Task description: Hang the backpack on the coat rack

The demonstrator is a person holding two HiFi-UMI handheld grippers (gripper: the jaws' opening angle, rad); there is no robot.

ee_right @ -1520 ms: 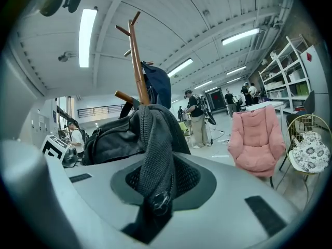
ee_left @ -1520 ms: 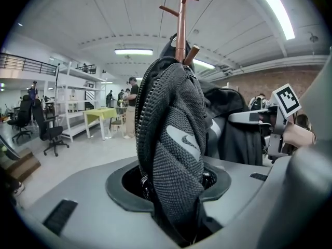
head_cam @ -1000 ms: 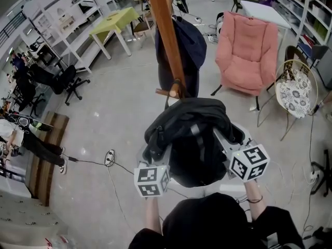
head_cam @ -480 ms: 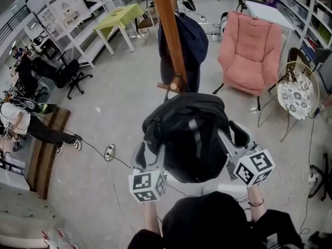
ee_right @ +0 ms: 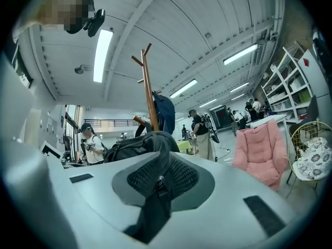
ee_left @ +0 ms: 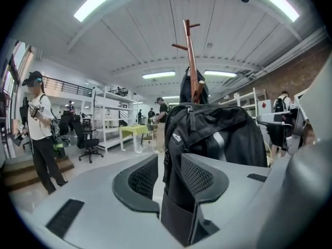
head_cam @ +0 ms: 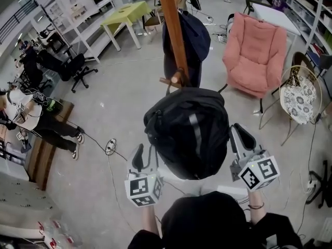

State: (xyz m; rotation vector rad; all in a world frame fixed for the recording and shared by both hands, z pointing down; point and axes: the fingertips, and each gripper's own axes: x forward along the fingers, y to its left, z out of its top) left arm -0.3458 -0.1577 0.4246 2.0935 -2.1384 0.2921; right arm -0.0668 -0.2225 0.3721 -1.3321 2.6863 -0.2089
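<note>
Grey floor spreads across a big room with white shelves and a pink chair. A tall brown coat rack stands in the middle, and a dark blue coat hangs on its far side. The black backpack is up in the air just in front of the rack, between the two tools. Its top is right by a peg, but I cannot tell if it hangs there. The left tool is closing with the bag's side between its jaws, and one pad is not touching it. The right tool is closing too and pinches a black strap of the bag.
</note>
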